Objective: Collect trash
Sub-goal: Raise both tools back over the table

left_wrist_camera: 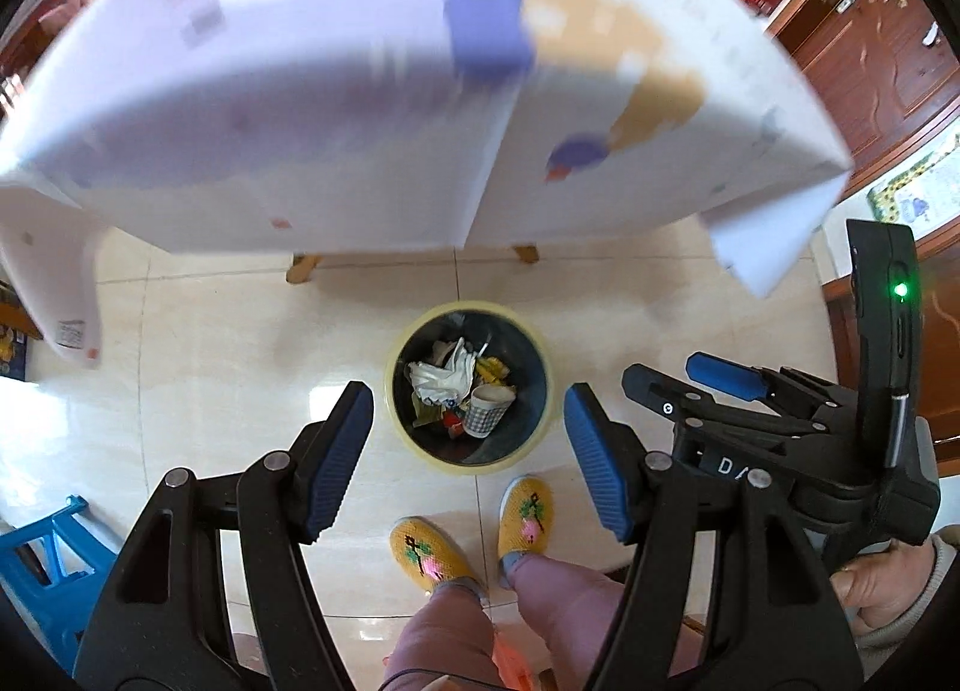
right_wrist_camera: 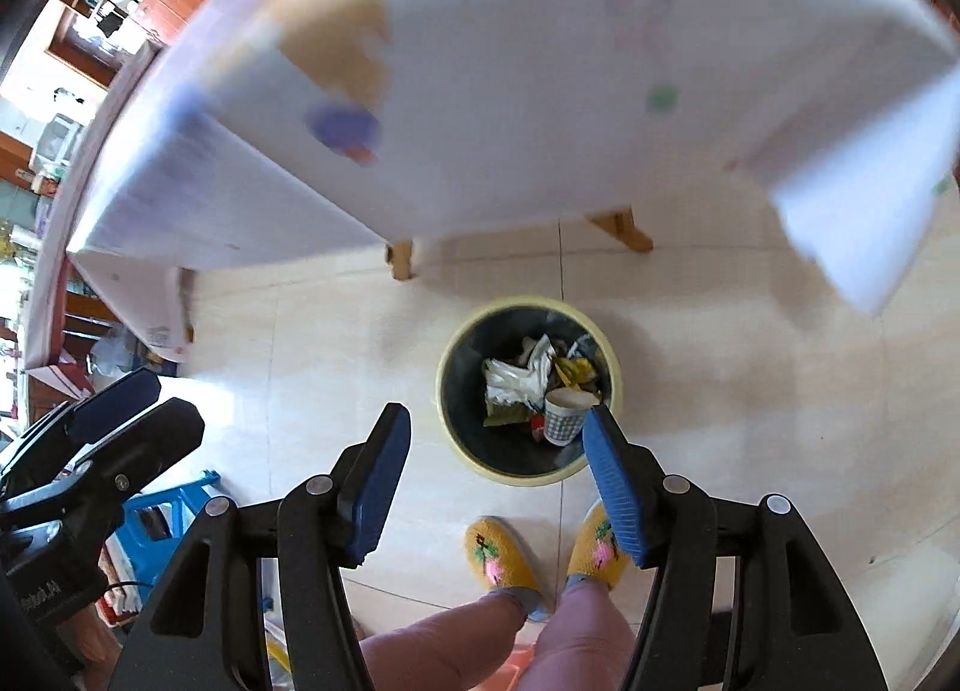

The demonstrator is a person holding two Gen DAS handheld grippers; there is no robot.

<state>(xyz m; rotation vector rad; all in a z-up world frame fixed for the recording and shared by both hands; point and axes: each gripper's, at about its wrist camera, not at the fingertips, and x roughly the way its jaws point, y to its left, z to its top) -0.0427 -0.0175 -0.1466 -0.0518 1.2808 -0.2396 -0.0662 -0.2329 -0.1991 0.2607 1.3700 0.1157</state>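
Observation:
A round yellow-rimmed trash bin with a dark liner stands on the tiled floor below the table. Inside lie crumpled white paper, yellow wrappers and a checked paper cup. My left gripper hangs open above the bin, nothing between its blue pads. My right gripper is open too, just near the bin's front edge, empty. The right gripper also shows at the right of the left wrist view, and the left gripper at the left of the right wrist view.
A table with a white patterned cloth and wooden legs overhangs the floor behind the bin. A person's feet in yellow slippers stand in front of it. A blue stool sits at left. Wooden cabinets line the right.

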